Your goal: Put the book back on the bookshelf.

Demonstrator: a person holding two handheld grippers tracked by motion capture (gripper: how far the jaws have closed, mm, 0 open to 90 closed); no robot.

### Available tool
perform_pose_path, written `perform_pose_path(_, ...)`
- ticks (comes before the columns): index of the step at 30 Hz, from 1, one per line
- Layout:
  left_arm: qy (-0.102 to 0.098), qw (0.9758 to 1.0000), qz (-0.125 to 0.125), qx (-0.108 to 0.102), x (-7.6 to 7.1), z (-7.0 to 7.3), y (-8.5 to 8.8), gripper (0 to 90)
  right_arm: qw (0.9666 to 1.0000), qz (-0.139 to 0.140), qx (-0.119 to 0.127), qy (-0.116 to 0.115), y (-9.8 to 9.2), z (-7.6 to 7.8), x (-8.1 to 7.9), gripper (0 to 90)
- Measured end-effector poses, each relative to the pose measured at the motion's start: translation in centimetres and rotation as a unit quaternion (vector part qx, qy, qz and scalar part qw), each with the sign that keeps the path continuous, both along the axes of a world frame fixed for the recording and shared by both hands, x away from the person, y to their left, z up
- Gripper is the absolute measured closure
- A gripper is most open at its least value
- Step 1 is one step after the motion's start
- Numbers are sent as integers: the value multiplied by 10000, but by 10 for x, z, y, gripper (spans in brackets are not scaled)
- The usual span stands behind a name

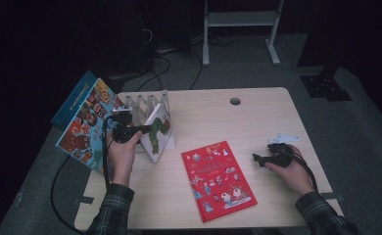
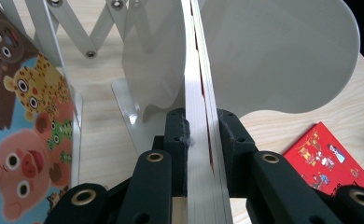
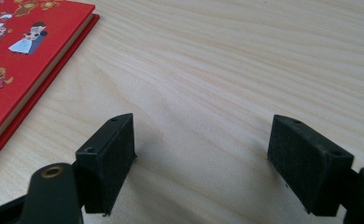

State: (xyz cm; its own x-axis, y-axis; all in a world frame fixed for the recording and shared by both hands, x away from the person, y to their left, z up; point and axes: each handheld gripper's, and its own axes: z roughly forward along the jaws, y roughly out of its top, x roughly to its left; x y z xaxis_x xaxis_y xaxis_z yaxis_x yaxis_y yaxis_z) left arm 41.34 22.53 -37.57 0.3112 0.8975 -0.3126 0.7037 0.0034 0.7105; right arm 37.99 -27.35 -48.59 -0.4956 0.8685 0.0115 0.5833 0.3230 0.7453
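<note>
A white folding book rack (image 1: 142, 104) stands at the table's left. A thin picture book (image 1: 158, 133) with a white and green cover stands upright in it. My left gripper (image 1: 142, 130) is shut on that book; in the left gripper view the pads (image 2: 178, 135) press both sides of its white page edge (image 2: 199, 93), between the rack's white dividers (image 2: 283, 56). A red picture book (image 1: 217, 178) lies flat in the middle of the table. To its right, my right gripper (image 1: 257, 158) rests low over bare wood, open, with nothing between its pads (image 3: 108, 158).
A large blue book with cartoon animals (image 1: 83, 125) leans at the rack's left end, past the table's edge. A round cable hole (image 1: 235, 101) sits near the far edge. A small white piece (image 1: 283, 138) lies beyond the right hand. A white frame (image 1: 240, 19) and cables are on the floor behind.
</note>
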Motion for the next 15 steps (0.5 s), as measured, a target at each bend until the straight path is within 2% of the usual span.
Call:
perform_pose_path(5,215,9996,-185,-96,0,-3,-10,711,10000,5,-1,0,0,0,0,216)
perform_pose_path(9,201,9992,-323,-157,-1,-3,-16,679,10000,8,-4,-2,0,0,0,216)
perform_pose_path(12,298,9971,-539,-438,0,-4,-19,624,10000,8,-5,-2,0,0,0,216)
perform_pose_path(15,334,9960,-718,-420,-4,-3,-27,579,10000,9,0,-2,0,0,0,216)
